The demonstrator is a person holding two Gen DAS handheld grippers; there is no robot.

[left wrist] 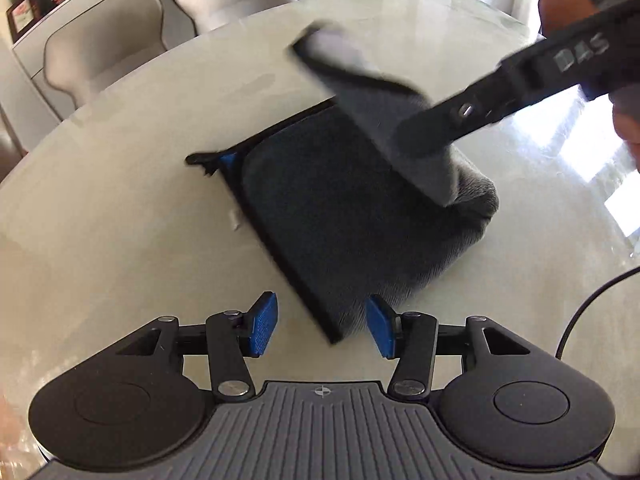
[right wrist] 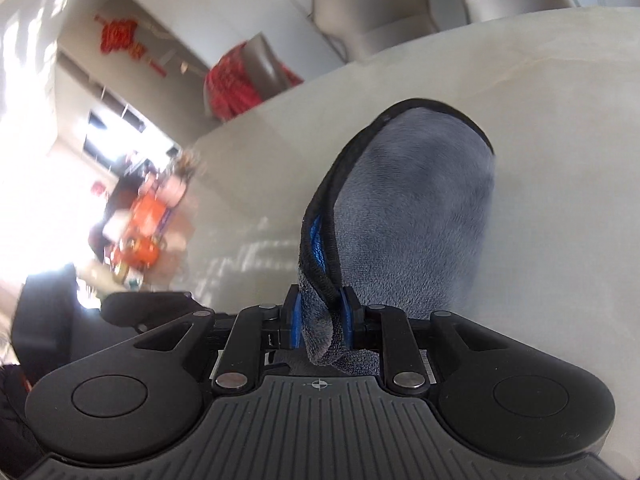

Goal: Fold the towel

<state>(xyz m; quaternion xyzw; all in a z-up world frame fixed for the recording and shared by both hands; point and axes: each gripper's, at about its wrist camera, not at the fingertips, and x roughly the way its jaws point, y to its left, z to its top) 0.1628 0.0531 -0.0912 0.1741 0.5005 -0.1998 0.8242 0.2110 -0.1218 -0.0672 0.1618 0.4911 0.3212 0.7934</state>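
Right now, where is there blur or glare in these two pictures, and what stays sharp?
Left wrist view: the lifted part of the towel and the right gripper holding it are motion-smeared; window glare whitens the table at right; the open left gripper is sharp. Right wrist view: the room at left is blurred and overexposed, while the right gripper and pinched towel edge stay crisp.

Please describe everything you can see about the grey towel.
The towel is dark grey plush cloth with a black stitched border and a small blue tag at one corner. Most of it lies flat on the pale table. The right tool is shut on one edge and lifts that part up and over. The left tool is open just beside its near corner.
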